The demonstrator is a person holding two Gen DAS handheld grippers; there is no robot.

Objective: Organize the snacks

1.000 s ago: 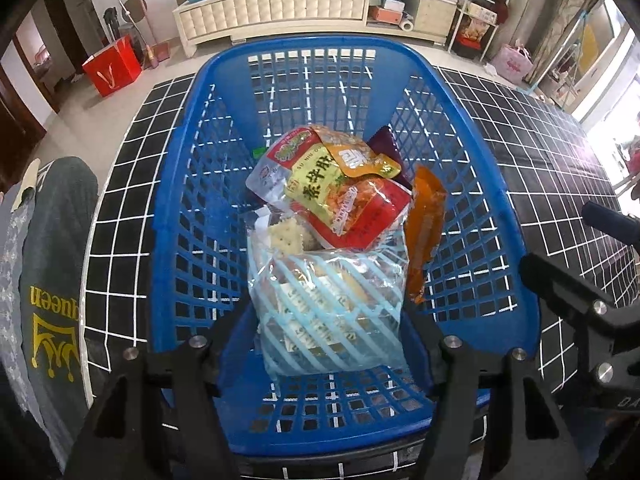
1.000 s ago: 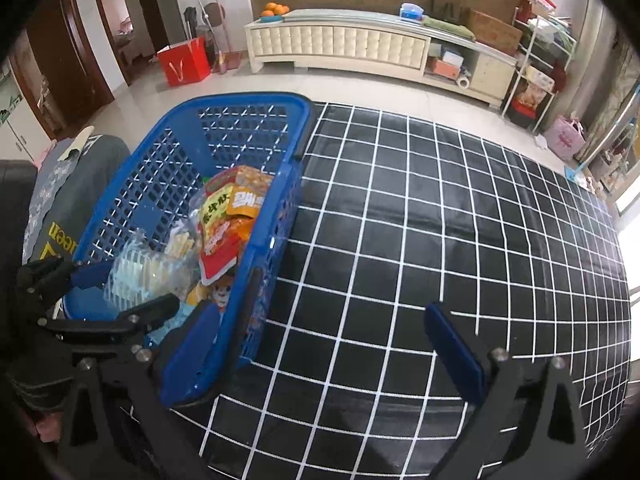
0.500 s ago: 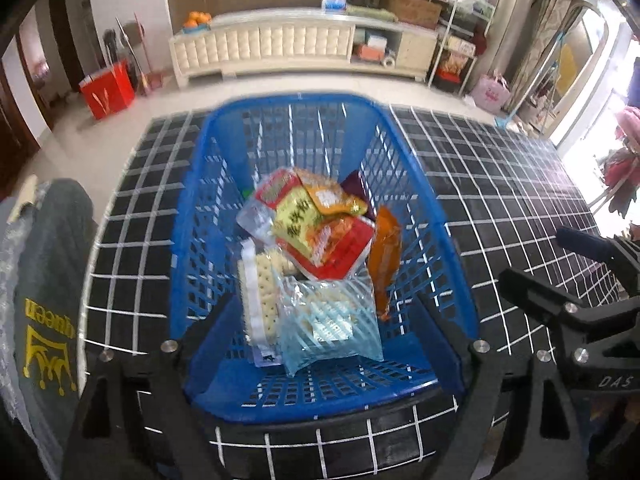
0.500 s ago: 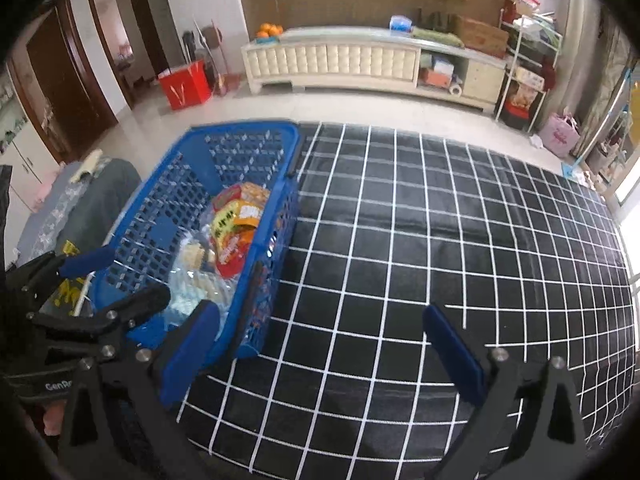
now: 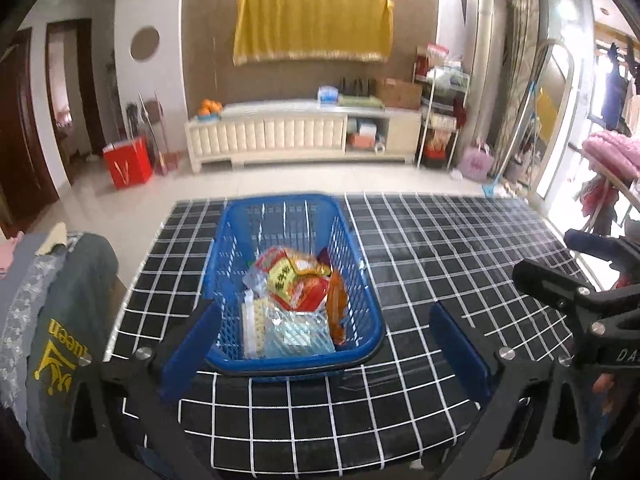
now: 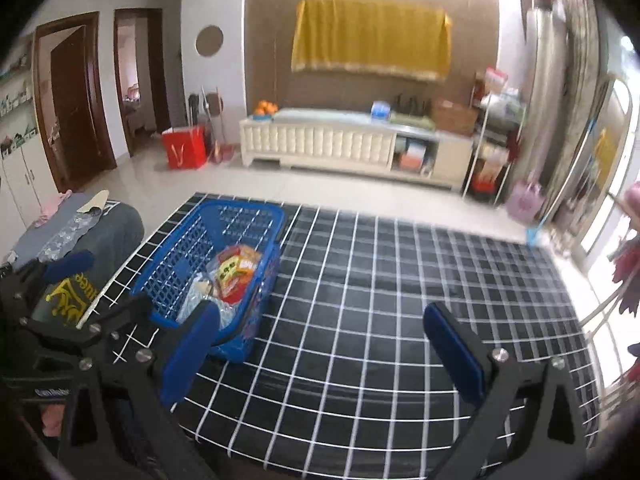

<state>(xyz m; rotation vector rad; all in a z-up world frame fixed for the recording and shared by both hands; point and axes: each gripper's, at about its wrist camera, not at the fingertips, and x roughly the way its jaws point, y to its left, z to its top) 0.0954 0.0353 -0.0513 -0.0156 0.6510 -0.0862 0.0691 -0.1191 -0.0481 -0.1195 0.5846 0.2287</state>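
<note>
Snack packets [image 5: 296, 304] are seen piled in the blue basket [image 5: 360, 320] at centre frame. The left gripper [image 5: 324, 344] is opening with nothing between its jaws, and the right gripper [image 6: 320, 344] is spread empty. The loosely stacked top packet could possibly be tipped out if the basket rim is knocked.

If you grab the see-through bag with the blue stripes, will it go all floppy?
Probably yes. The striped bag is thin, crinkly film lying slumped in the blue basket, so it would likely sag and feel slippery. It looks light. The crackers lying beside it look brittle, so a hard squeeze might crumble them.

left gripper [image 5: 324, 344] opening — empty, right gripper [image 6: 320, 344] wide
</note>
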